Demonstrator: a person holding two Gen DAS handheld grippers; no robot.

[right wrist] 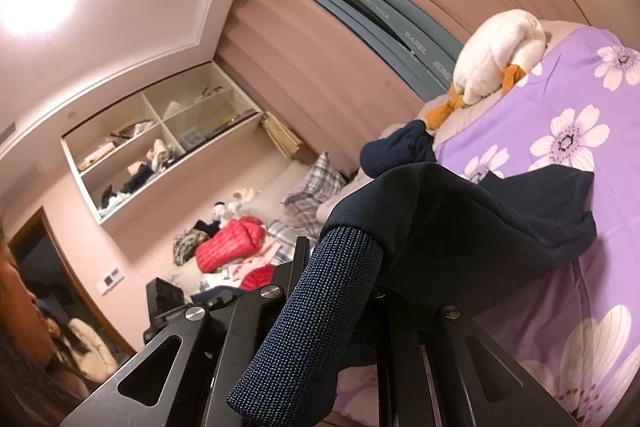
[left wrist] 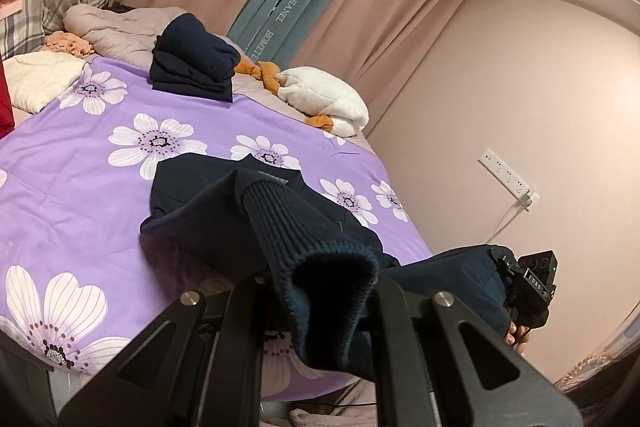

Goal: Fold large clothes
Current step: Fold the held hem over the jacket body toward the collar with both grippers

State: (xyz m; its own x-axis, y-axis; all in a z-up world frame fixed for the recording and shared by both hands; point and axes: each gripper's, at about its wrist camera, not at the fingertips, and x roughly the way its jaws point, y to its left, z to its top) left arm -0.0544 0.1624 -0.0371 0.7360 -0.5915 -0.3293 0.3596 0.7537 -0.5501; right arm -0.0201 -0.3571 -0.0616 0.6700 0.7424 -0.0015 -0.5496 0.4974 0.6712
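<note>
Left wrist view shows one dark navy folded garment (left wrist: 192, 67) stacked on the purple flowered bedspread (left wrist: 80, 163), while the left gripper (left wrist: 320, 291) and right gripper (right wrist: 320, 291) each pinch a ribbed cuff of the navy knit sweater (left wrist: 224, 203), its folding barely begun.

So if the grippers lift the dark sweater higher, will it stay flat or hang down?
Probably it hangs: the sweater already sags between both held cuffs. It looks thick, so likely rather heavy. The ribbed cuff seems grippy, so slipping is unlikely.

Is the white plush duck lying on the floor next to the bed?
No, the white plush duck lies on the bed, near its far edge by the curtain.
</note>
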